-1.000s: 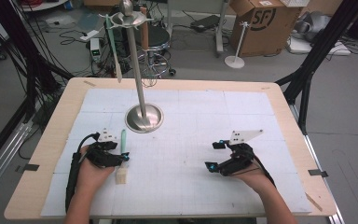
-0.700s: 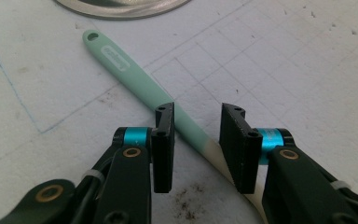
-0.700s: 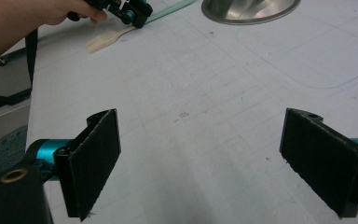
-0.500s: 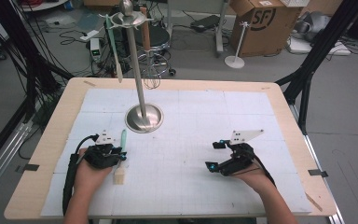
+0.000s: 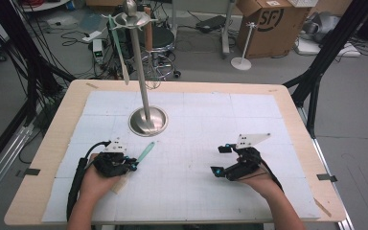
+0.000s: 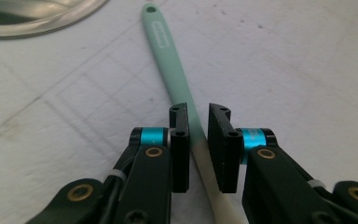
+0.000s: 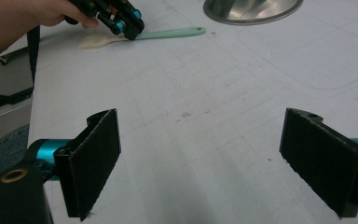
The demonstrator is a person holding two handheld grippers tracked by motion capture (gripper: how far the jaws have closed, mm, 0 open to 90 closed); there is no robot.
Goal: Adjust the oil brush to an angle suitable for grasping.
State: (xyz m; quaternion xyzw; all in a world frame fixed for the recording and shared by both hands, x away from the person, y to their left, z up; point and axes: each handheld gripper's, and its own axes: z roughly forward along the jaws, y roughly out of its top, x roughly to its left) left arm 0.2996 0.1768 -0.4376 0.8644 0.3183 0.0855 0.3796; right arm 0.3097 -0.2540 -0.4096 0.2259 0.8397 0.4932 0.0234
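Note:
A spatula [image 5: 145, 152] with a mint-green handle and a cream blade lies on the white mat, and it also appears in the left gripper view [image 6: 168, 60] and the right gripper view [image 7: 168, 33]. My left gripper [image 5: 133, 165] is shut on the handle near the blade. Its jaws have just been closing, and in its own view [image 6: 198, 114] the handle runs between the pads. My right gripper [image 5: 219, 159] rests on the mat at the right. Its jaws stand wide open with nothing between them [image 7: 200, 140]. The left gripper [image 7: 126, 25] is at the top left of the right gripper view.
A metal stand [image 5: 147, 122] with a round base and a tall pole rises behind the spatula, with a green utensil [image 5: 117, 43] and a brown one [image 5: 148, 28] hanging from its top. The stand's base [image 6: 37, 14] lies close beyond the handle's end. Cardboard boxes and cables sit on the floor beyond the table.
The left jaws have closed around the spatula's handle. The spatula has swung from pointing straight away to slanting toward the right, and the left hand shifted slightly. The right hand has not moved.

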